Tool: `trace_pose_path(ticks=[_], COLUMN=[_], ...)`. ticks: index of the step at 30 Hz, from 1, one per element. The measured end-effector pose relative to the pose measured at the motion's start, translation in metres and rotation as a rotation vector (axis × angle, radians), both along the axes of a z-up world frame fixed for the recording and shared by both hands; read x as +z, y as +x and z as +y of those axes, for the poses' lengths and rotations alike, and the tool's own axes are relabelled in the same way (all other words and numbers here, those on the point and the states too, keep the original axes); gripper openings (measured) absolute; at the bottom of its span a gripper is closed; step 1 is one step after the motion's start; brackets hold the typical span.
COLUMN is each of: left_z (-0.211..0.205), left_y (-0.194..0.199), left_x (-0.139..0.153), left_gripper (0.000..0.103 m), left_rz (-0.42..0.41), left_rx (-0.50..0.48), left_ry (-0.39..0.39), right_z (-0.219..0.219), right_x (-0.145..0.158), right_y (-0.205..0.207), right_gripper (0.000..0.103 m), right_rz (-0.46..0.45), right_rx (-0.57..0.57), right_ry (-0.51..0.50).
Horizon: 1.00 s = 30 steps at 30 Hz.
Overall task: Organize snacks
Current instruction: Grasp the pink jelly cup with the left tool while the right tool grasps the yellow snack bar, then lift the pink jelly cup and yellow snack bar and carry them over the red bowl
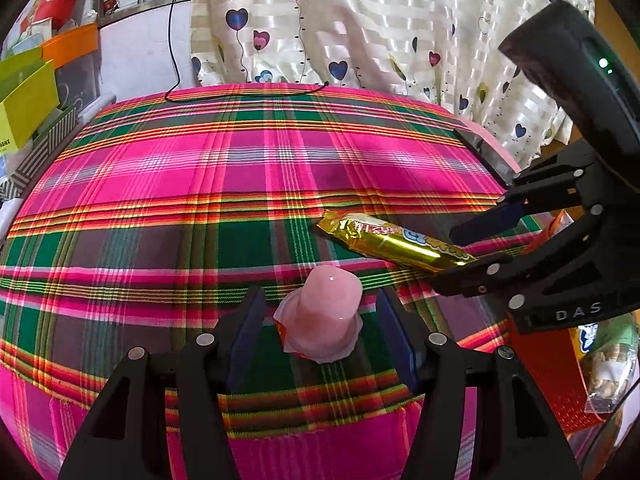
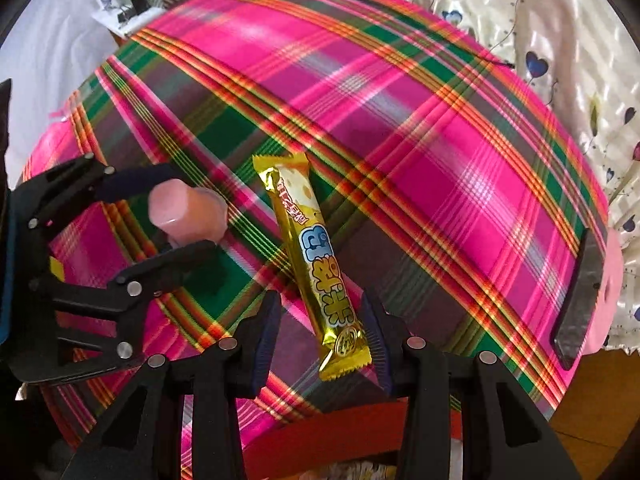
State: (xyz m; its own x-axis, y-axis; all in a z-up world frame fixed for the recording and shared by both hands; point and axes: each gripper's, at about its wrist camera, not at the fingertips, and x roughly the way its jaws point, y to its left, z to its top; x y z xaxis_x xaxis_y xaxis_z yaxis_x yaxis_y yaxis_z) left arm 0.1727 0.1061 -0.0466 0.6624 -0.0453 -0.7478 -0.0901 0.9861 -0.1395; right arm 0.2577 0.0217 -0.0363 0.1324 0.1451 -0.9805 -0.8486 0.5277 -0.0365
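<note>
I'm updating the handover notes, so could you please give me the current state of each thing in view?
Pink jelly cup: upside down on the cloth, between open jaws, not gripped.
Gold snack bar: lying flat, sealed, its near end between open jaws.
Left gripper: open.
Right gripper: open.
Red basket: holding packets.

My surface wears a pink and green plaid cloth (image 1: 240, 168). A black cable (image 1: 248, 94) lies along its far edge, below a heart-print curtain (image 1: 360, 24). Yellow-green boxes (image 1: 24, 100) stand beyond its left edge.
</note>
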Motion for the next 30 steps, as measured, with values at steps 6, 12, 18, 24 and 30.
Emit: trace_pose_path(ticks=[6, 12, 18, 24, 30], left_z=[0.002, -0.002, 0.001, 0.004, 0.005], left_y=[0.004, 0.003, -0.001, -0.009, -0.023], left_x=[-0.005, -0.003, -0.001, 0.006, 0.017], left_gripper=[0.042, 0.034, 0.032, 0.032, 0.032], left_rz=[0.017, 0.008, 0.009, -0.007, -0.024], left_rx=[0.007, 0.005, 0.024, 0.047, 0.074], left_ry=[0.01, 0.032, 0.033, 0.033, 0.032], right_z=[0.006, 0.008, -0.004, -0.012, -0.02], right_x=[-0.009, -0.007, 0.007, 0.031, 0.052], right_y=[0.004, 0.002, 0.005, -0.004, -0.008], right_gripper=[0.032, 0.02, 0.02, 0.02, 0.02], right_rz=[0.013, -0.01, -0.044, -0.084, -0.107], right_rx=[0.014, 0.016, -0.029, -0.069, -0.098], right_ry=[0.0, 0.025, 0.088, 0.17, 0.252])
